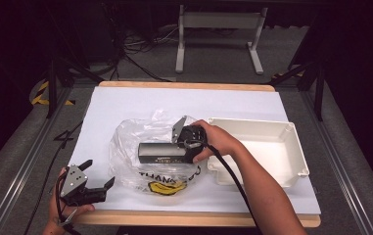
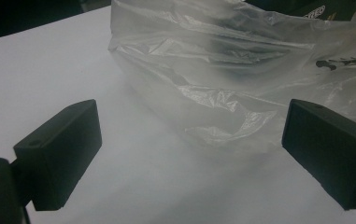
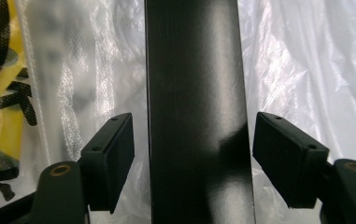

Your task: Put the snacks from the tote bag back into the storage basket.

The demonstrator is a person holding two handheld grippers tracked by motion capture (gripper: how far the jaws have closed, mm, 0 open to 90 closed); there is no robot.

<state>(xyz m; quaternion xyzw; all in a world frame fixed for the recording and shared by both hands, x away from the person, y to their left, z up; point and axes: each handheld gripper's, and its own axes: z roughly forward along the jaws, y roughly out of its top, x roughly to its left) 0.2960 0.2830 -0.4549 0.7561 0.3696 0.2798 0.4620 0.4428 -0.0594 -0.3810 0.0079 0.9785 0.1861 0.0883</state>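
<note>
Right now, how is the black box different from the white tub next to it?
The black box is dark, long and slim; the white tub is pale, wide and open on top. The black box lies on the crinkly clear plastic bag, while the white tub sits straight on the white table cover. The right gripper has its jaws on either side of the black box with small gaps showing; the white tub has nothing in it. Both lie flat.

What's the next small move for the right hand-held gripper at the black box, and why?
Probably close the right hand-held gripper on the black box. The box lies between its pads on top of the clear plastic bag, and a narrow gap shows on each side, so nothing is gripped. The left hand-held gripper waits open beside the bag.
</note>
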